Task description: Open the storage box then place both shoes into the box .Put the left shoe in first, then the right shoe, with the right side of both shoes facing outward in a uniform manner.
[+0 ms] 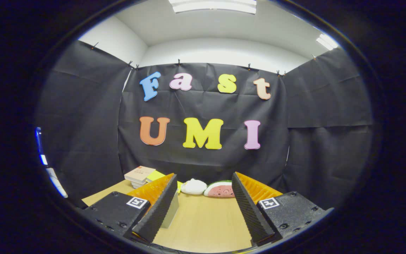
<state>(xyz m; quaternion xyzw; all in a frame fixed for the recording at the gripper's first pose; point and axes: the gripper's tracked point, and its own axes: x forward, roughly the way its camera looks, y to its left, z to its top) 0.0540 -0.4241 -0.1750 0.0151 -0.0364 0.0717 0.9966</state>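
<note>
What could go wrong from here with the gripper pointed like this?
1. The gripper is open on nothing, aimed across the table at the wall; a blind lowering may miss the box.
2. The books, white plush toy and watermelon toy ahead could get bumped.

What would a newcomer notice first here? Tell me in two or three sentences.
The gripper stands open and holds nothing, with bare wooden table between its fingers. Beyond them, against the black cloth wall, lie a watermelon-slice toy and a white plush item side by side. A stack of books sits further to that side.
</note>
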